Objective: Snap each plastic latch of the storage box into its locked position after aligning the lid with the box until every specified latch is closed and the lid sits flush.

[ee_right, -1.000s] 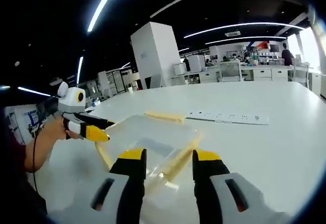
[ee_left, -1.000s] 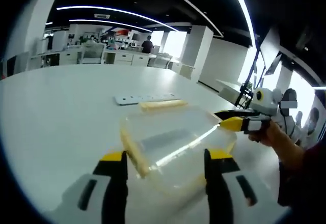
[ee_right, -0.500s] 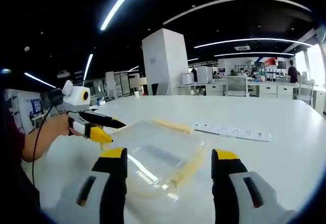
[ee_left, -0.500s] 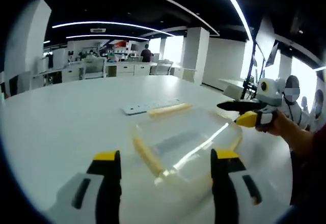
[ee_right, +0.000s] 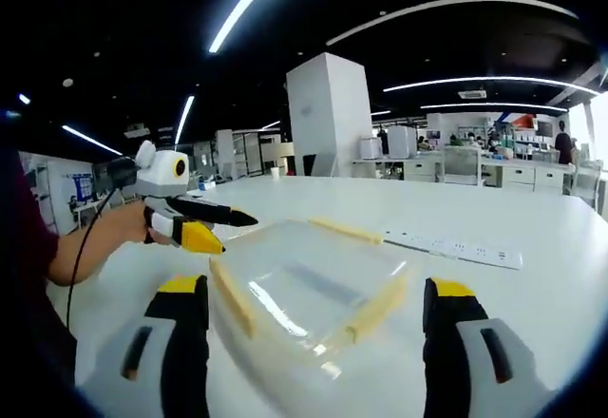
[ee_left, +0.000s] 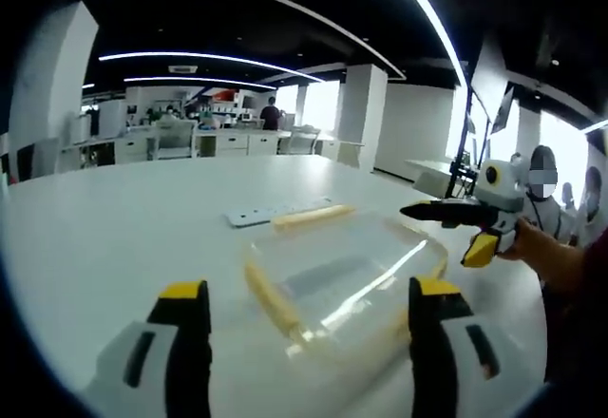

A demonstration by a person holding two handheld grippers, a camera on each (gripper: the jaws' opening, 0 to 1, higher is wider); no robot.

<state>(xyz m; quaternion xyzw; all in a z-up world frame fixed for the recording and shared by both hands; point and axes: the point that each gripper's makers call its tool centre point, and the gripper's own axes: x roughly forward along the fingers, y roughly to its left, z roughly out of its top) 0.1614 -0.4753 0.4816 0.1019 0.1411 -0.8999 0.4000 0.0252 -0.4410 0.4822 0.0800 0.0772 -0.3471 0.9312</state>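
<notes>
Looking along my left gripper [ee_left: 309, 306], fingers spread wide and empty, I see the clear plastic storage box with pale yellow latches [ee_left: 347, 280] just beyond them on the white tabletop [ee_left: 114, 218]; a white power strip [ee_left: 271, 213] lies farther off.

From my right gripper [ee_right: 318, 299], fingers equally wide and empty, the box [ee_right: 309, 290] sits near, my left gripper [ee_right: 214, 230] at its left.

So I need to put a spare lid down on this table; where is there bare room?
The wide white table to the left of the box, in the left gripper view, is bare. Behind the box lies a power strip. The right gripper crowds the box's other side.
</notes>
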